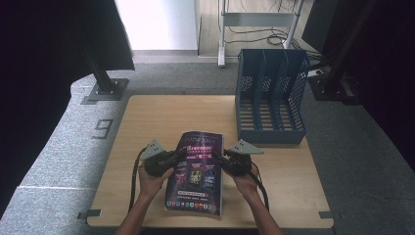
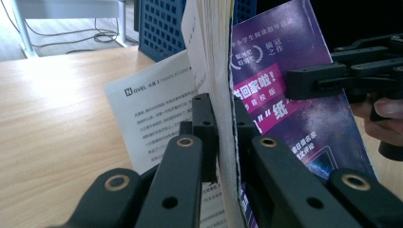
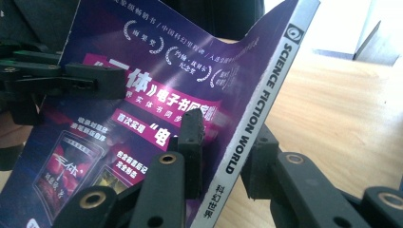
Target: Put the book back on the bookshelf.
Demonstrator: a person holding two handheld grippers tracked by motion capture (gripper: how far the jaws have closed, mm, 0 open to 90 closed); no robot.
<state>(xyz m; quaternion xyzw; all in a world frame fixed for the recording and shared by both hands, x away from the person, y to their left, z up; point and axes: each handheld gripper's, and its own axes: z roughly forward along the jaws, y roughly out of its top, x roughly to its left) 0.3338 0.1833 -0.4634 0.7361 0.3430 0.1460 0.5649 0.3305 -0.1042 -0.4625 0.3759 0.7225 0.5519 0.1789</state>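
Both grippers are clamping a purple magazine (image 1: 196,171) at mid-table, near the front edge, and the step in hand looks like lifting it to carry it toward the blue file rack (image 1: 270,95) standing at the far right of the wooden table (image 1: 147,117); the left gripper (image 1: 180,155) is pinching the open page edge, its jaws clenched on the paper in the left gripper view (image 2: 223,118); the right gripper (image 1: 217,155) is gripping the spine side (image 3: 252,128), jaws closed across it; both forearms are reaching in from the near edge, wrists angled inward, hands level with each other; next, I judge, the magazine is needing to be raised evenly, turned upright and steered far-right into one slot without letting the loose pages sag.
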